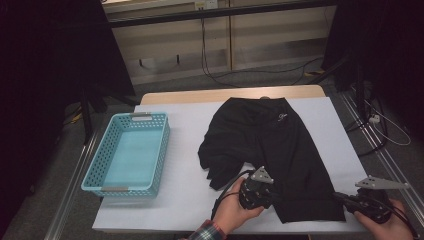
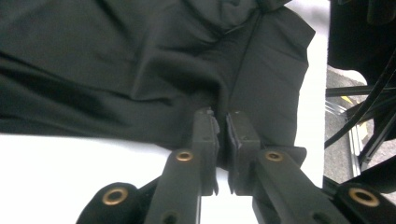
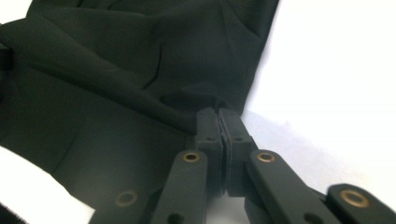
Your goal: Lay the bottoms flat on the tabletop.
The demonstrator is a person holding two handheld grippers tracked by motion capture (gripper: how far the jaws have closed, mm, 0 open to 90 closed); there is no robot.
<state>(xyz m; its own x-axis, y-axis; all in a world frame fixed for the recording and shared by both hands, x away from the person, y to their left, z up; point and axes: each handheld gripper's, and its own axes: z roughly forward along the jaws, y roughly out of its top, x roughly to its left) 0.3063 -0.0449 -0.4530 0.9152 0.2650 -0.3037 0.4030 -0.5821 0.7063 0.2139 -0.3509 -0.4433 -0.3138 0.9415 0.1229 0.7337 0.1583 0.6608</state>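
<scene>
Black shorts (image 1: 270, 145) lie spread on the white table cover (image 1: 185, 185), waistband at the far edge, leg hems toward the person.

Left gripper (image 1: 256, 192): sits at the near hem of one leg, at its inner corner. In the left gripper view the jaws stand nearly together with a narrow slit between them; a fold of the black fabric (image 2: 140, 70) runs into that slit at the tips, so it is pinching the hem of the shorts. The cloth bunches and creases just ahead of the tips.

Right gripper (image 1: 372, 202): at the outer near corner of the same leg, to the right of the left gripper and well apart from it. In the right gripper view the jaws are pressed tight, with the fabric edge (image 3: 140, 70) caught between the pads; a taut ridge of cloth leads away from the tips.

Blue basket (image 1: 127, 186): stands on the cover, well off to the left of the left gripper, apart from the shorts.
</scene>
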